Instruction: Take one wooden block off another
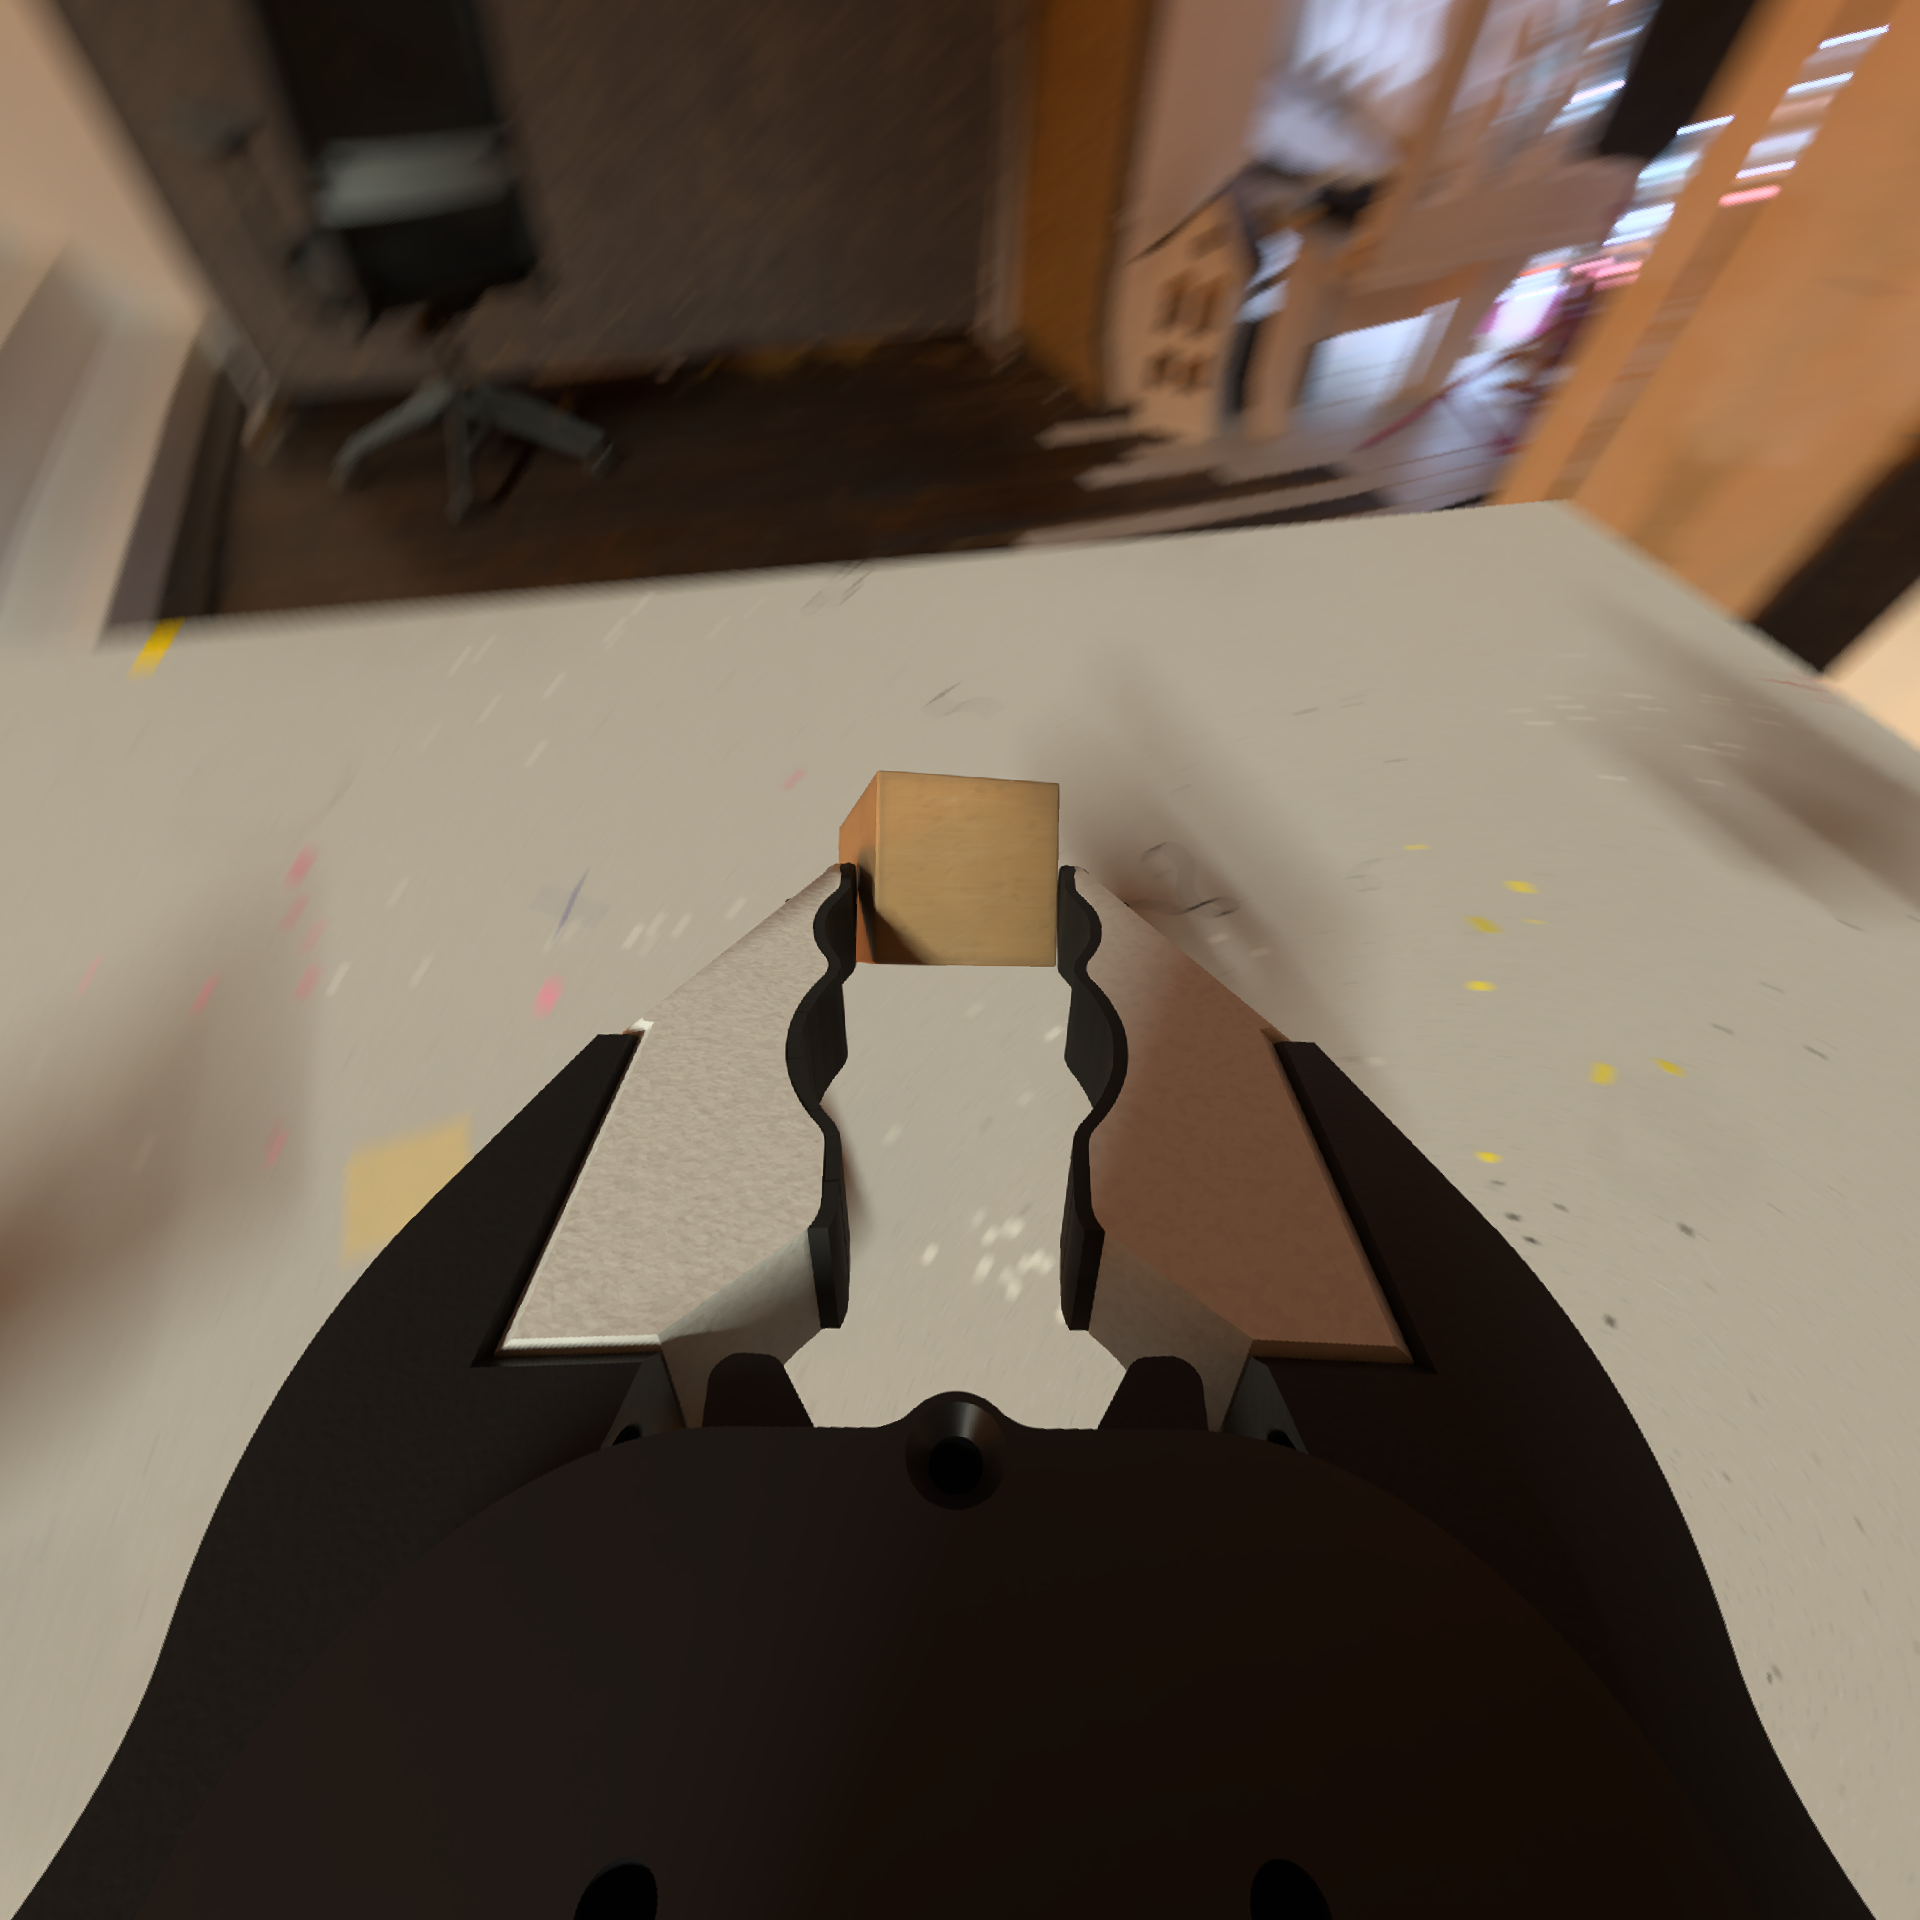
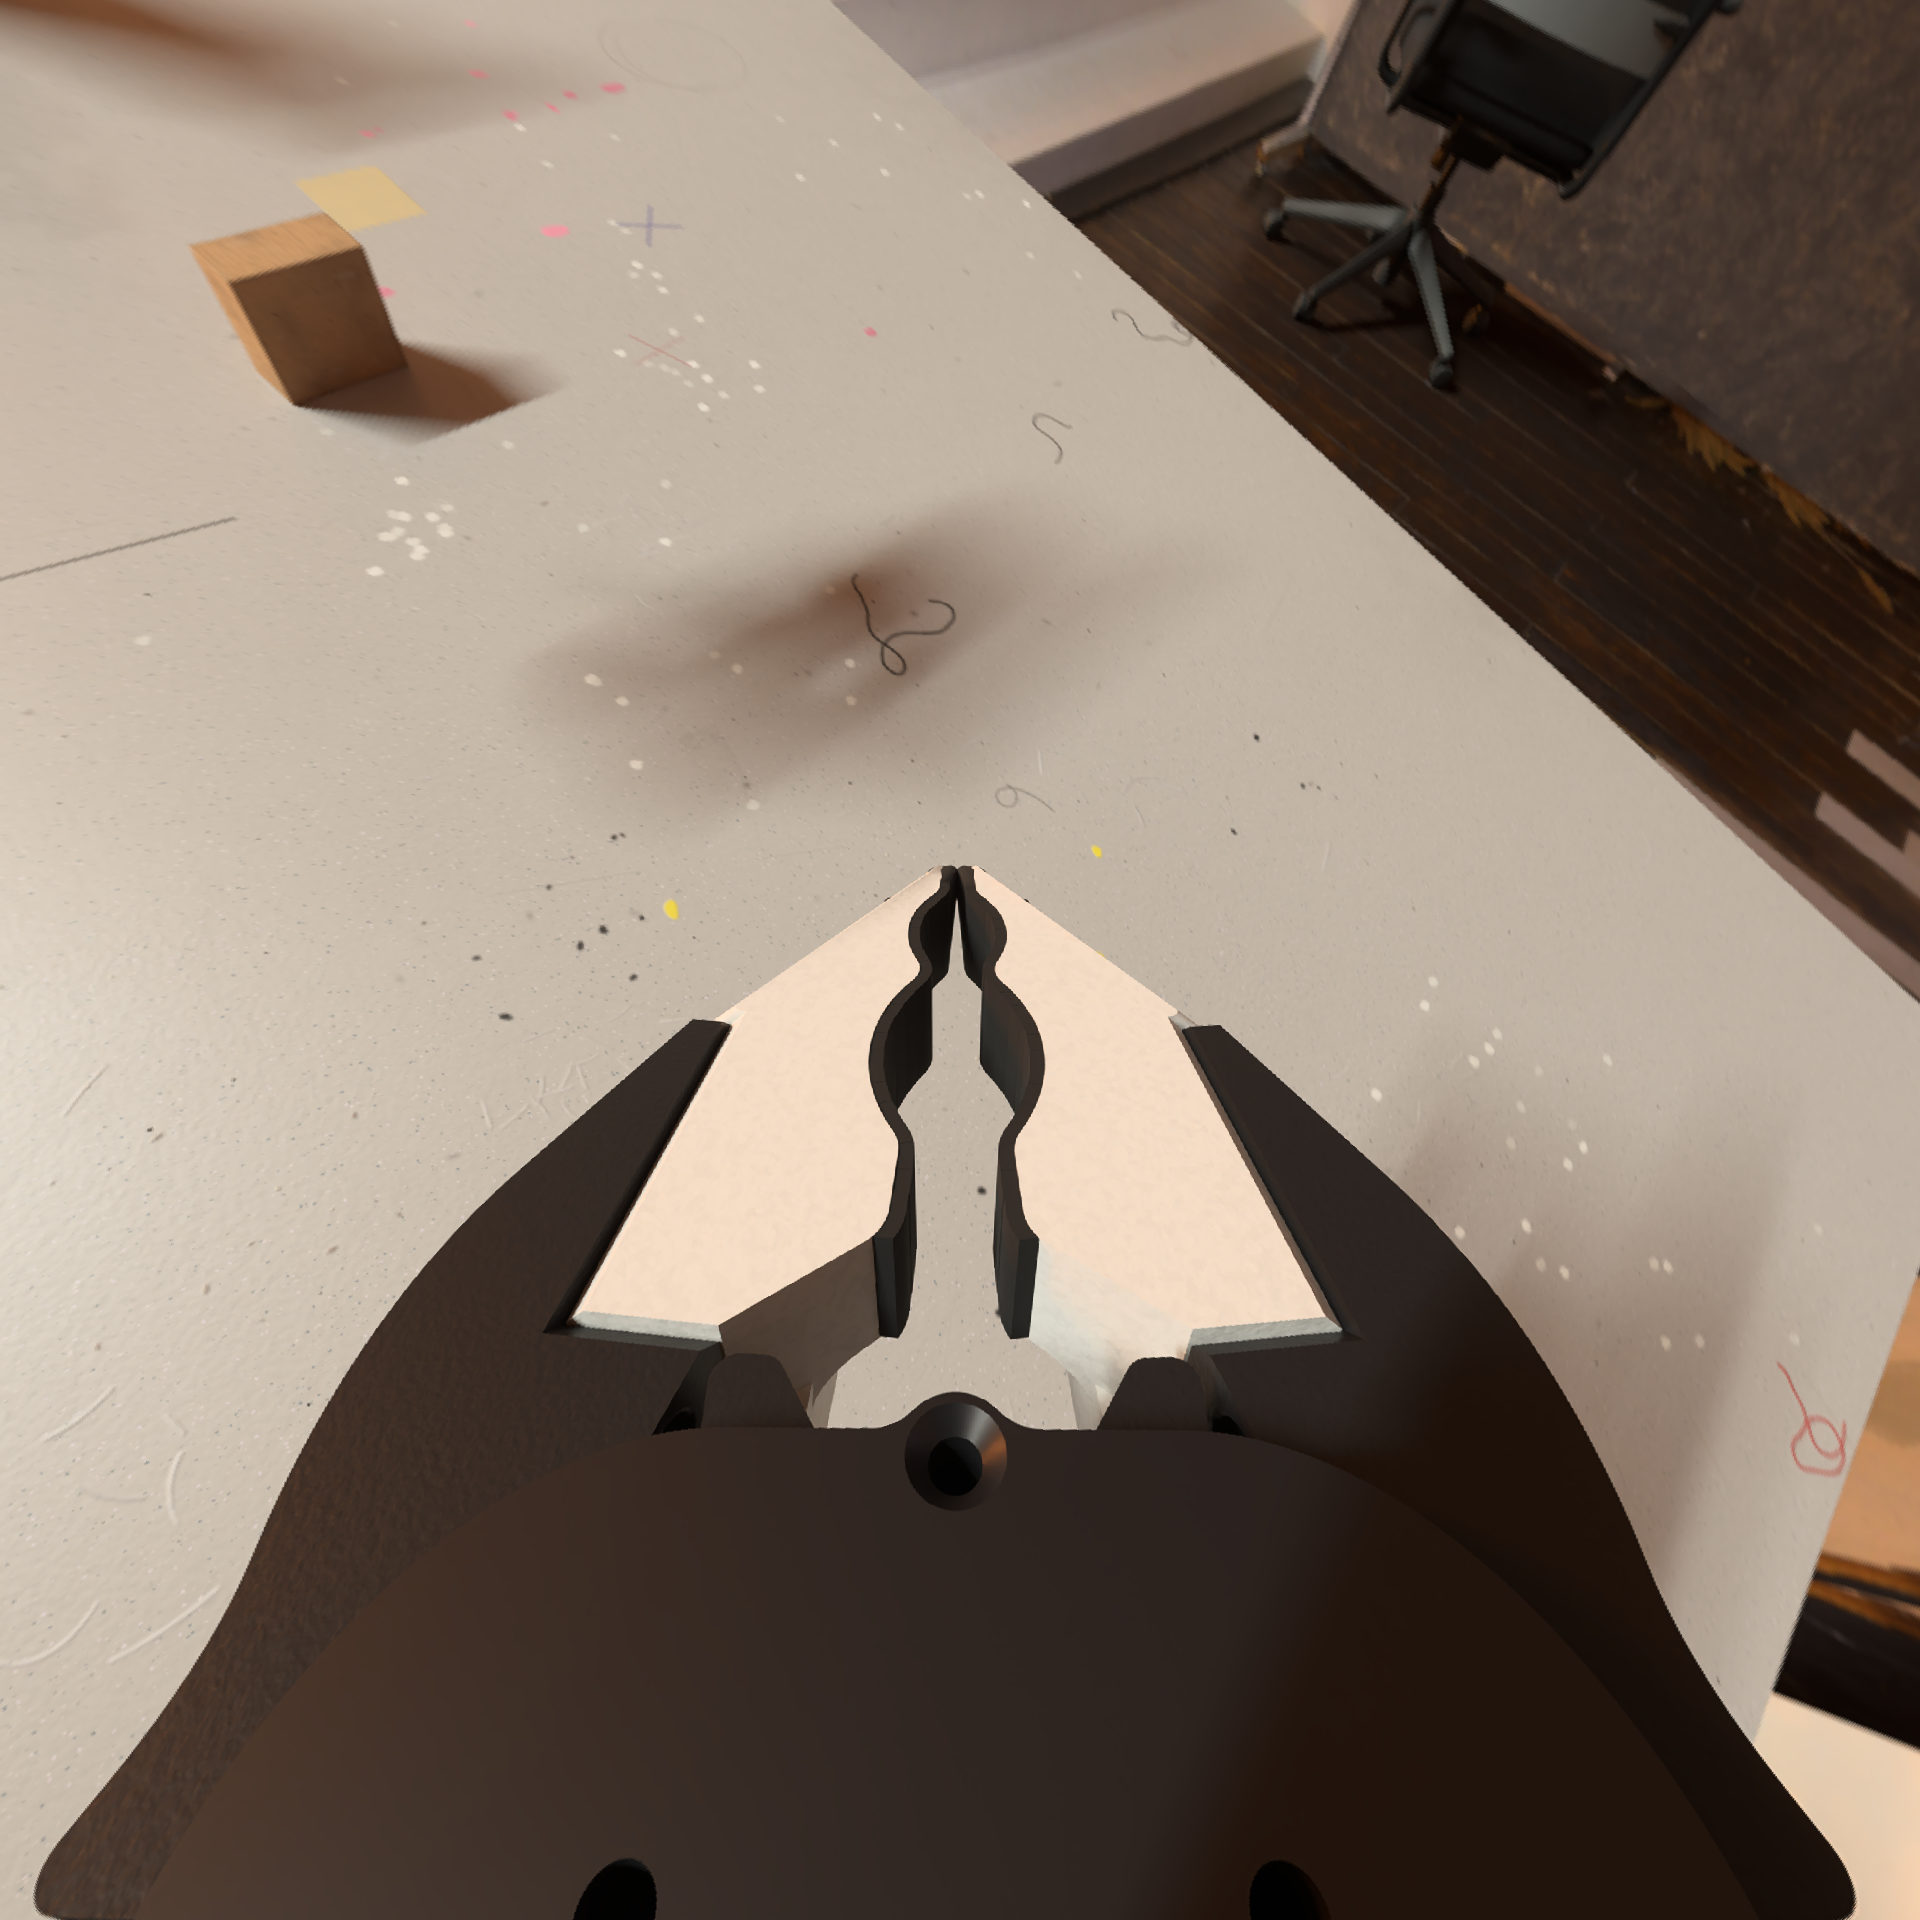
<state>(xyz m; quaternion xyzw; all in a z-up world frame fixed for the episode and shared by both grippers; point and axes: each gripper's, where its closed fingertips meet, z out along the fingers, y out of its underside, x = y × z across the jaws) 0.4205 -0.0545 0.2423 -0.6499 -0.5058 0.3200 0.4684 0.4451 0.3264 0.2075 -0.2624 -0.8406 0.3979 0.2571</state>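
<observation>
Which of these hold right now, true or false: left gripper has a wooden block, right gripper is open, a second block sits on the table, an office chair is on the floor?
1. The left gripper is shut on a tan wooden cube. True.
2. The right gripper is open. False: its fingertips meet and it holds nothing.
3. A second brown wooden cube rests on the speckled beige table. True.
4. That second cube carries another block. False: its top is bare.
5. A black office chair stands on the dark floor. True.
</observation>
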